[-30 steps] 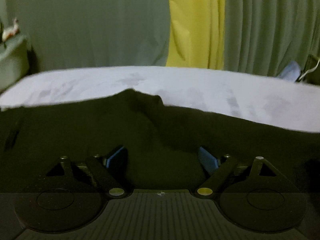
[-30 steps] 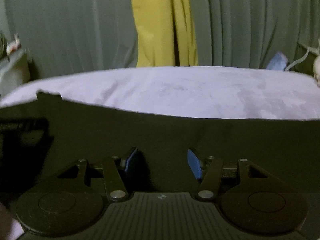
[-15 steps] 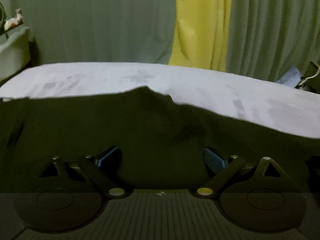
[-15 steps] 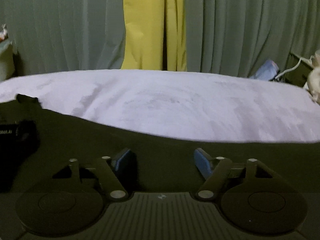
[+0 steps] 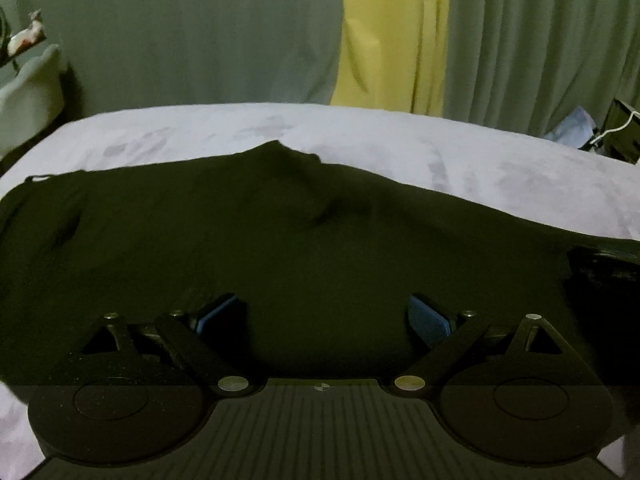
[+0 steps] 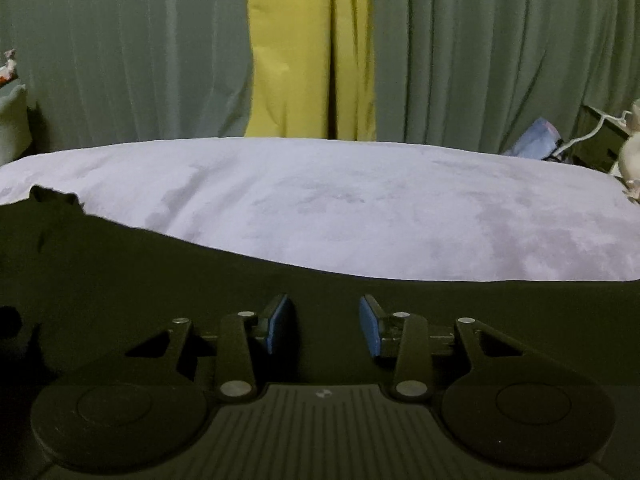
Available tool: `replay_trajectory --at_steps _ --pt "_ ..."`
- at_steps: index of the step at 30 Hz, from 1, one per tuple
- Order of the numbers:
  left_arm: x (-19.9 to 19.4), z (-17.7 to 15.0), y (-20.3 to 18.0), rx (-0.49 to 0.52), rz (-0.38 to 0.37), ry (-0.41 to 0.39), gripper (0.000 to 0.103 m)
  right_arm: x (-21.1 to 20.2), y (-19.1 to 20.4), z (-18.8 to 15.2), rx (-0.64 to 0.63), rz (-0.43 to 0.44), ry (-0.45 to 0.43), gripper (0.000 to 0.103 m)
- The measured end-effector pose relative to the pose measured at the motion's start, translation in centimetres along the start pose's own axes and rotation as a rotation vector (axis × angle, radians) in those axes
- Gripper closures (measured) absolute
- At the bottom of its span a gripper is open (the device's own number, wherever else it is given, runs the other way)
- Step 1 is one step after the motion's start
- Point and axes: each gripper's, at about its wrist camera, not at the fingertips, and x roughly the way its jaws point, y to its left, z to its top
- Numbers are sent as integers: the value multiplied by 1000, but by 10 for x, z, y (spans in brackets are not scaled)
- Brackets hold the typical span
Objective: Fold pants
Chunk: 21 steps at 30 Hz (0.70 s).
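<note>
Pants lie spread dark along our near edge of the lilac bed, so we hover the left gripper wide open, while the right gripper is closing, empty, probably seeking fabric.

The right gripper jaws are closing, narrower than before, above the pants. The left gripper jaws stand wider.

Black claw – blue pads, silver pivot screws, ribbed housing
</note>
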Motion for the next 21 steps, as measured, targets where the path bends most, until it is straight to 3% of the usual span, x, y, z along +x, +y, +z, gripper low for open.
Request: replay_trajectory --at_steps 3,11,15,18,21 --pt "-2 -2 2 -11 17 10 7 -23 -25 -6 94 53 -2 65" --pt "-8 -7 -5 -46 21 42 7 -74 -102 -41 276 27 -9 65" --pt "-7 -11 -17 -33 21 63 7 -72 -128 -47 357 45 26 65" --pt "0 -16 -29 -28 7 92 7 -63 -142 -51 440 100 92 52" --pt "5 -19 -45 2 5 106 7 -58 -161 -57 560 169 102 51"
